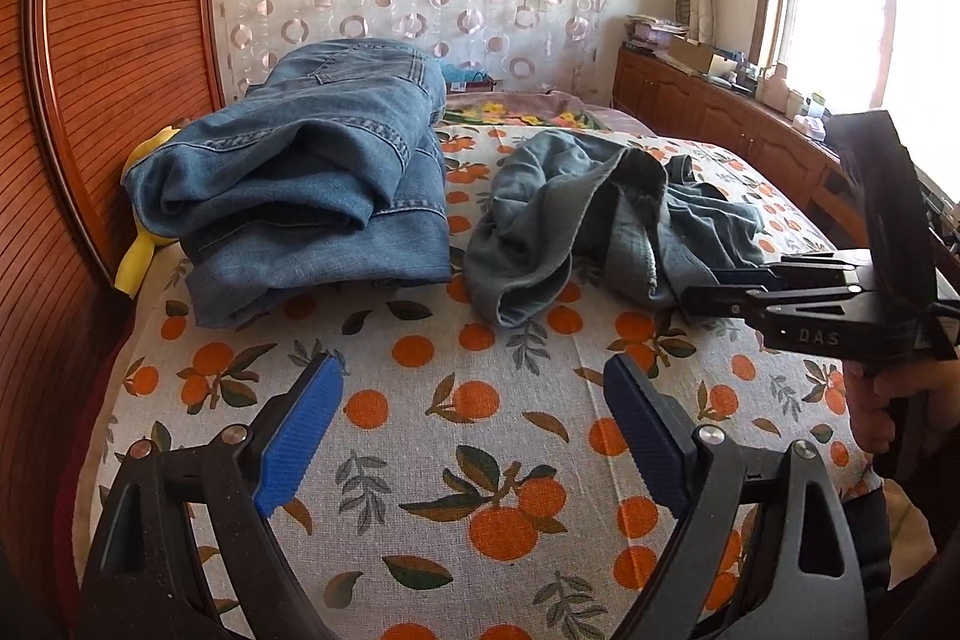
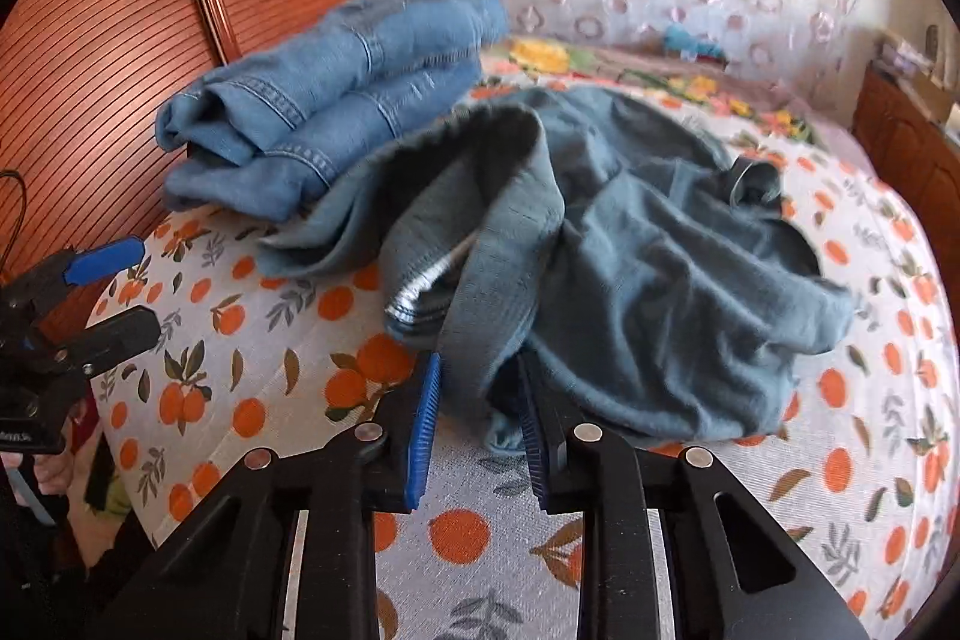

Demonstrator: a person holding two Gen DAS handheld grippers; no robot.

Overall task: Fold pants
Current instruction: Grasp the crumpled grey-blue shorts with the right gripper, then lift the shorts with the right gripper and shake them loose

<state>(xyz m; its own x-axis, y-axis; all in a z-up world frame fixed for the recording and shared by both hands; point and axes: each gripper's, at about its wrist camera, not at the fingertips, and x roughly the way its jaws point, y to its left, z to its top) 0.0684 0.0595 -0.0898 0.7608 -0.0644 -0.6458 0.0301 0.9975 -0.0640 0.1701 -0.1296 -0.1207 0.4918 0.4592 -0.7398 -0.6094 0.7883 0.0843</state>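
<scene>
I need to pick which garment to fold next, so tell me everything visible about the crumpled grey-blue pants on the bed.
The grey-blue pants lie unfolded in a rumpled heap on the orange-print bedsheet, just right of the folded jeans. The cloth looks soft, thin and faded. One turned-over opening shows a darker inside, and a pale stitched hem shows near the front. In the right wrist view, a front fold lies between the narrowed blue pads of the right gripper; whether they pinch it is unclear.

Bare bedspread (image 1: 480, 460) ahead; folded jeans (image 1: 312, 172) and crumpled pants (image 1: 576, 214) beyond.
</scene>
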